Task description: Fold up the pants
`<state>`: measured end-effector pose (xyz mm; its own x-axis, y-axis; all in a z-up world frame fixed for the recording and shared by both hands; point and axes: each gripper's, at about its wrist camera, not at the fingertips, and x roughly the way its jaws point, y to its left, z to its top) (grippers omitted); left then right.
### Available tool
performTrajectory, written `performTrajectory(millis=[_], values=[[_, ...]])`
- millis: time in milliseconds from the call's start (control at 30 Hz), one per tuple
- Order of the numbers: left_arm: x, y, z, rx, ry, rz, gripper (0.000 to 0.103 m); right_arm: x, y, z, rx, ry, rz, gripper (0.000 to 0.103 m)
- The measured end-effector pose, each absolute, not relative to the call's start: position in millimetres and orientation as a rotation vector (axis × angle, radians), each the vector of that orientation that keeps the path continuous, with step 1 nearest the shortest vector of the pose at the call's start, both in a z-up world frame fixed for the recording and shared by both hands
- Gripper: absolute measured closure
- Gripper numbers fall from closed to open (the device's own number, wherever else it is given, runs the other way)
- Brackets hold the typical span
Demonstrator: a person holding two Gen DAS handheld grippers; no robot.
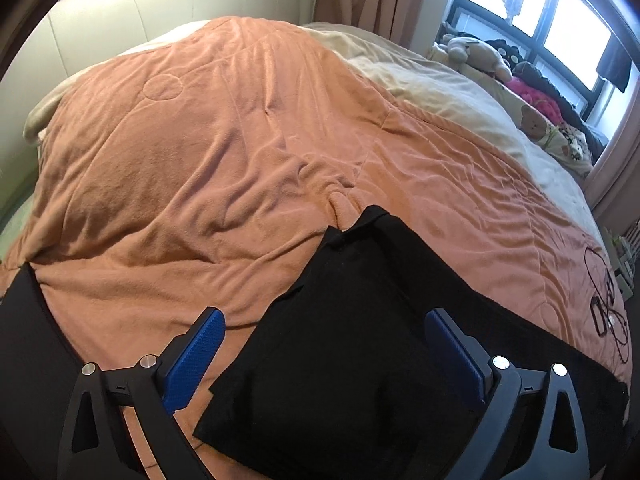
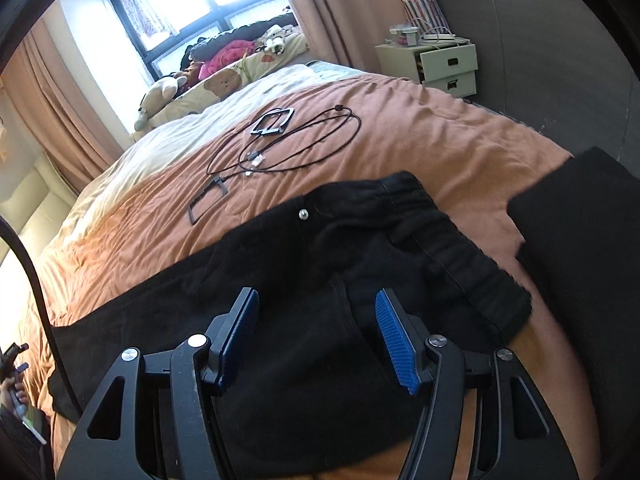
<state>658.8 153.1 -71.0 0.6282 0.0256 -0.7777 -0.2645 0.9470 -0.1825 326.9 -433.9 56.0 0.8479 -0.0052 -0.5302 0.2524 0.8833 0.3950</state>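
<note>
Black fabric pants (image 2: 360,280) lie flat on the orange fleece blanket (image 1: 200,160), with the left gripper (image 1: 324,344) and right gripper (image 2: 316,332) both spread above them, pinching nothing

Light source: daylight from the window (image 1: 540,12), which I see blown out to white in both views.
Brightness: the blanket (image 1: 200,152) is evenly lit; the wall (image 2: 560,40) is dim.
Shadows: soft, lying in the blanket's creases.
Dark detail: the pants (image 2: 340,260) read almost flat black, seams faint.
Distortion: strong fisheye curve, black corners.
Focus: centre sharp; the edges go soft.
</note>
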Motion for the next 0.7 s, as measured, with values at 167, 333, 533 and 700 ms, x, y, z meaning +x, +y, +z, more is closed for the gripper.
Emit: performTrajectory(millis=[167,333,533,700], values=[[626.0,163.3,-77.9,-0.31,0.893,0.162,0.017,301.4,-437.2,47.4,0.504,0.547,-0.136,0.044],[598.9,171.8,-93.9,-0.362,0.908,0.161,0.03,280.5,-435.8,36.7,0.525,0.564,-0.134,0.044],[581.9,181.4,-125.6,-0.448,0.951,0.162,0.049,265.0,-433.6,24.8,0.535,0.589,-0.149,0.044],[579.8,185.8,-151.0,-0.491,0.985,0.168,0.06,261.3,-431.1,17.1,0.543,0.613,-0.161,0.044]])
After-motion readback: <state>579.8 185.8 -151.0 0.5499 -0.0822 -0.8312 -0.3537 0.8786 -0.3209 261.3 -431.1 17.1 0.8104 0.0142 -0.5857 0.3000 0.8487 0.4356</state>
